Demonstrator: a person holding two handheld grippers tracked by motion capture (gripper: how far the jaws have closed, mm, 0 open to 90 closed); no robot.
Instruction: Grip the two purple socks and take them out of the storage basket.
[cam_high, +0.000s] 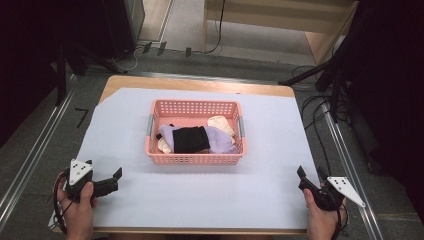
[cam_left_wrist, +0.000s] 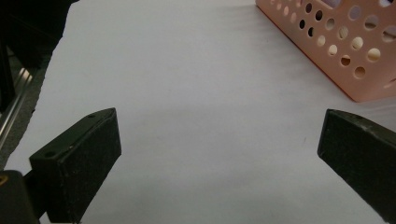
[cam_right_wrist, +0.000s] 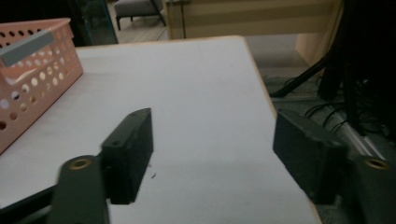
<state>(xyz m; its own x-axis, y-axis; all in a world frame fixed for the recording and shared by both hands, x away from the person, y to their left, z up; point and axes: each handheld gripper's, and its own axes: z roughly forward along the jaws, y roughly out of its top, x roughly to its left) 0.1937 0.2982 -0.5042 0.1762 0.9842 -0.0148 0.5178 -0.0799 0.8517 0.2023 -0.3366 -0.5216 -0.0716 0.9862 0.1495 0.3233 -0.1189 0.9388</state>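
A pink perforated basket (cam_high: 196, 158) stands in the middle of the table on a white sheet. Inside lie a black cloth (cam_high: 190, 139), a lilac cloth (cam_high: 220, 138) and cream cloths (cam_high: 221, 123). My left gripper (cam_high: 116, 180) rests near the front left corner, held by a hand, its jaws wide apart over bare sheet (cam_left_wrist: 210, 140) with nothing between them. The basket's corner (cam_left_wrist: 345, 42) sits ahead to its right. My right gripper (cam_high: 301, 176) is at the front right, held by the other hand; its jaws stand open and empty (cam_right_wrist: 212, 140). The basket (cam_right_wrist: 32, 74) lies to its left.
The white sheet (cam_high: 200, 195) covers most of the wooden table (cam_high: 200, 84). Metal rails run along both sides of the table, with cables (cam_high: 320, 120) and stand legs on the floor to the right. The table's right edge (cam_right_wrist: 261, 88) is close to my right gripper.
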